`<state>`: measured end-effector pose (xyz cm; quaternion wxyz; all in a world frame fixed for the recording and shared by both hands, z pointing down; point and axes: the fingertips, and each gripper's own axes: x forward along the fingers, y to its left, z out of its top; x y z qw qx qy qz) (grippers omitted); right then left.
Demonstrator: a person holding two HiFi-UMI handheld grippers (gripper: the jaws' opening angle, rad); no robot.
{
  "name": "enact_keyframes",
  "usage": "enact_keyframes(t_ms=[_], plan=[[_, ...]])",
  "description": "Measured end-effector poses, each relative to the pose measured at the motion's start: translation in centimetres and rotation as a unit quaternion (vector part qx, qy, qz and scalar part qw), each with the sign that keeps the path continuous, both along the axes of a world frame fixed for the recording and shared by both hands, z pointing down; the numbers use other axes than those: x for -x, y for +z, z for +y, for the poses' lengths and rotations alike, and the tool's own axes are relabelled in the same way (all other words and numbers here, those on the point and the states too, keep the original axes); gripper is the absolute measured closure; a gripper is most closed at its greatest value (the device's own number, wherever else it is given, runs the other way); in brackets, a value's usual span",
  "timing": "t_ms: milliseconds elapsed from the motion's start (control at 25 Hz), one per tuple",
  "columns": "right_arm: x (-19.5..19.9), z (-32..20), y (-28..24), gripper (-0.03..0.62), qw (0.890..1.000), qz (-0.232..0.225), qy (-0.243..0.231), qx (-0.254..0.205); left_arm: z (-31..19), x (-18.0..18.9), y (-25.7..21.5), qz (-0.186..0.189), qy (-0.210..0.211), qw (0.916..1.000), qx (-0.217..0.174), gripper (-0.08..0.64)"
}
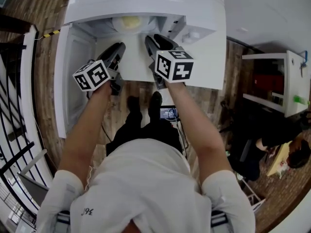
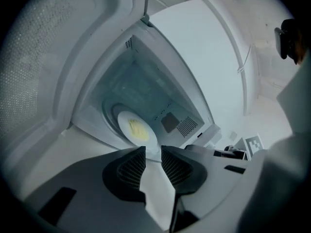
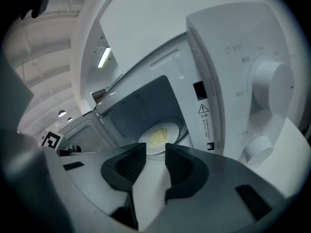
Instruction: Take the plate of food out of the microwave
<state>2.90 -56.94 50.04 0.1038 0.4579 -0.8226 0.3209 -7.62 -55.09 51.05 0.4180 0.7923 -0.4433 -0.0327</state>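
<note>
A white microwave [image 1: 146, 4] stands with its door [image 1: 77, 76] swung open to the left. Inside, on the turntable, lies a white plate [image 1: 129, 23] with yellow food on it. In the left gripper view the plate [image 2: 137, 129] shows just beyond the jaws, and in the right gripper view the plate [image 3: 159, 139] sits deep in the cavity. My left gripper [image 1: 118, 47] and right gripper [image 1: 151, 39] hover side by side before the opening. The left gripper [image 2: 153, 154] and the right gripper [image 3: 155, 152] each show a narrow gap with nothing between the pads.
The microwave's control panel with round knobs [image 3: 269, 89] is to the right of the opening. A white shelf unit [image 1: 286, 81] and a seated person [image 1: 286, 154] are at the right. A black railing [image 1: 14, 130] runs along the left. Below is wooden floor [image 1: 214, 101].
</note>
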Motion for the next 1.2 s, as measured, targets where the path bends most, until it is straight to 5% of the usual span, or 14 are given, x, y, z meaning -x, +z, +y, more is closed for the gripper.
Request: enact_keyframes(t_ms=[1200], plan=[[2.4, -8.2, 6.2, 0.383, 0.985, 0.050, 0.133, 0.099, -6.5, 2.1, 3.3, -0.024, -0.008, 0.9991, 0.033, 0.476]])
